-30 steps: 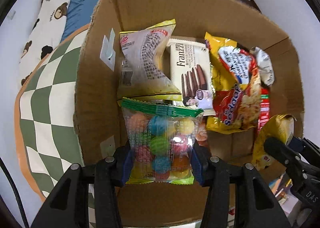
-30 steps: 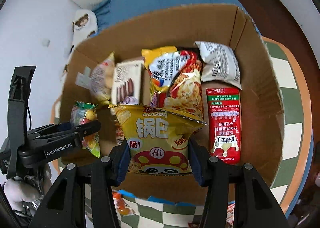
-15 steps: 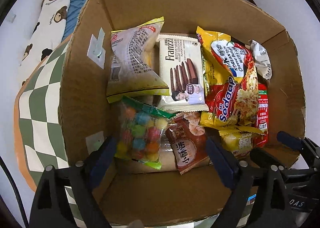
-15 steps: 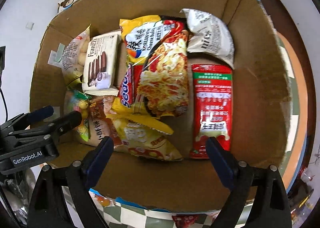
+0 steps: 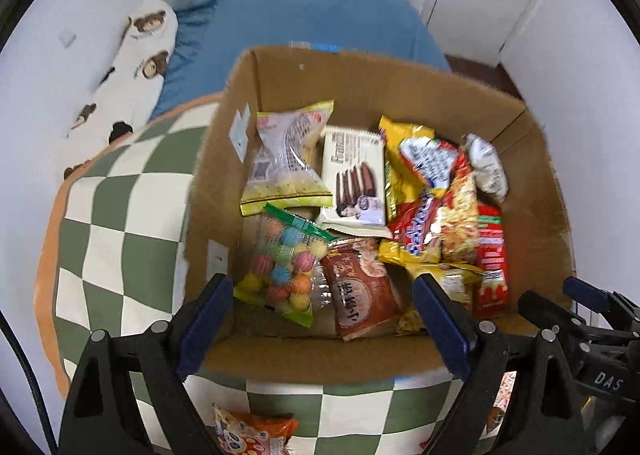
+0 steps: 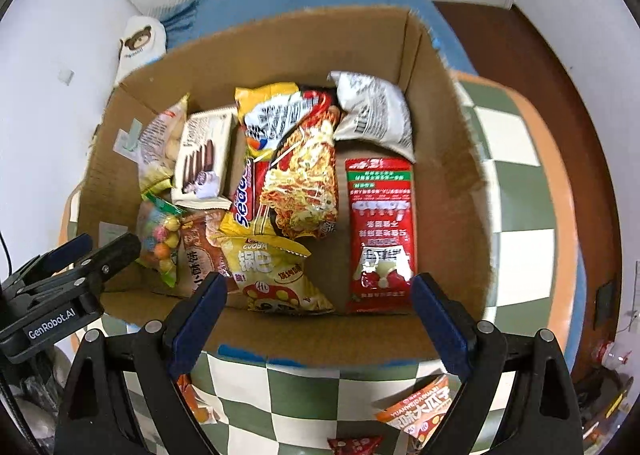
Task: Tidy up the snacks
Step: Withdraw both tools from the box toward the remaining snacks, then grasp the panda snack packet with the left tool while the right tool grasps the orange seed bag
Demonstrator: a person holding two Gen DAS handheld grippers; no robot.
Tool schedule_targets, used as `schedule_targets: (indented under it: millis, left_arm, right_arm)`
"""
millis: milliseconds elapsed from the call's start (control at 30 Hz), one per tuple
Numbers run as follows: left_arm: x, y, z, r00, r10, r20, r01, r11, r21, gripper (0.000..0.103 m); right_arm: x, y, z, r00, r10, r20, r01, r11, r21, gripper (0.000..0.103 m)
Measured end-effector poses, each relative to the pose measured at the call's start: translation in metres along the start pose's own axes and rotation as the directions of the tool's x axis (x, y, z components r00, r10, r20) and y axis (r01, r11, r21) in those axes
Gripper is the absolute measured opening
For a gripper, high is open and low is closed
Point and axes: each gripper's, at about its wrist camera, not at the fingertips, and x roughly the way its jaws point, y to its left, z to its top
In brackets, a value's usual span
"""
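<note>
**Both grippers open above the snack box**

Left wrist view: your left gripper [image 5: 322, 313] points steeply down over the cardboard box [image 5: 352, 67], jaws spread wide and empty; the candy bag [image 5: 282, 269] lies inside, between them.

Right wrist view: your right gripper [image 6: 318, 311] tilts down likewise, released, with the yellow chip bag [image 6: 276, 275] lying on the box floor.

Black fingers [image 5: 204, 321] with blue pads, silver screws — white lettering (GenRobot.AI, DAS).
</note>
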Motion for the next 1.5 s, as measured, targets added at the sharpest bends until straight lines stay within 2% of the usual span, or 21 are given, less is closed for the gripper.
schedule_targets:
  millis: [133, 300, 567, 767, 867, 967, 1100, 1233, 1367, 1433, 1500]
  left_arm:
    - [-0.034, -0.002, -0.017, 0.996, 0.013, 0.09, -0.014, 1.0, 0.015, 0.092]
    - [-0.068, -0.01, -0.036, 0.987, 0.016, 0.162, -0.021, 0.999, 0.034, 0.092]
    - [-0.12, -0.024, -0.066, 0.965, 0.001, 0.262, -0.017, 0.998, 0.06, 0.092]
    - [-0.145, -0.025, -0.085, 0.956, -0.018, 0.292, 0.005, 0.999, 0.046, 0.092]
    - [-0.145, -0.022, -0.101, 0.959, -0.026, 0.282, 0.021, 1.0, 0.021, 0.092]
    - [-0.129, -0.02, -0.119, 0.971, -0.021, 0.237, 0.021, 1.0, 0.005, 0.092]
    - [-0.088, -0.014, -0.141, 0.991, 0.006, 0.136, -0.004, 1.0, -0.017, 0.092]
    - [-0.033, -0.007, -0.166, 0.999, 0.051, 0.012, -0.051, 0.998, -0.044, 0.092]
    - [0.013, -0.009, -0.19, 0.993, 0.09, -0.077, -0.093, 0.995, -0.04, 0.092]
    - [0.03, -0.01, -0.198, 0.989, 0.099, -0.114, -0.104, 0.994, -0.037, 0.092]
    - [0.043, -0.008, -0.206, 0.984, 0.11, -0.14, -0.116, 0.992, -0.041, 0.092]
  right_arm:
    - [-0.029, 0.005, -0.011, 0.996, -0.012, 0.083, 0.014, 1.0, -0.016, 0.095]
    - [-0.059, 0.011, -0.029, 0.987, -0.011, 0.16, 0.016, 0.999, -0.033, 0.095]
    - [-0.118, 0.025, -0.065, 0.958, 0.002, 0.286, 0.019, 0.997, -0.071, 0.095]
    - [-0.157, 0.029, -0.092, 0.929, 0.007, 0.371, 0.023, 0.997, -0.078, 0.095]
    - [-0.165, 0.028, -0.105, 0.928, 0.02, 0.373, 0.006, 0.998, -0.069, 0.095]
    - [-0.156, 0.015, -0.12, 0.942, 0.024, 0.336, -0.016, 1.0, -0.026, 0.095]
    - [-0.115, -0.023, -0.139, 0.975, 0.006, 0.223, -0.024, 0.997, 0.075, 0.095]
    - [-0.062, -0.061, -0.156, 0.992, -0.043, 0.116, 0.027, 0.99, 0.136, 0.095]
    - [-0.003, -0.082, -0.17, 0.988, -0.152, -0.005, 0.152, 0.986, 0.062, 0.094]
    - [0.021, -0.088, -0.177, 0.983, -0.174, -0.059, 0.175, 0.984, 0.017, 0.084]
    - [0.041, -0.094, -0.182, 0.981, -0.168, -0.097, 0.17, 0.985, 0.005, 0.069]
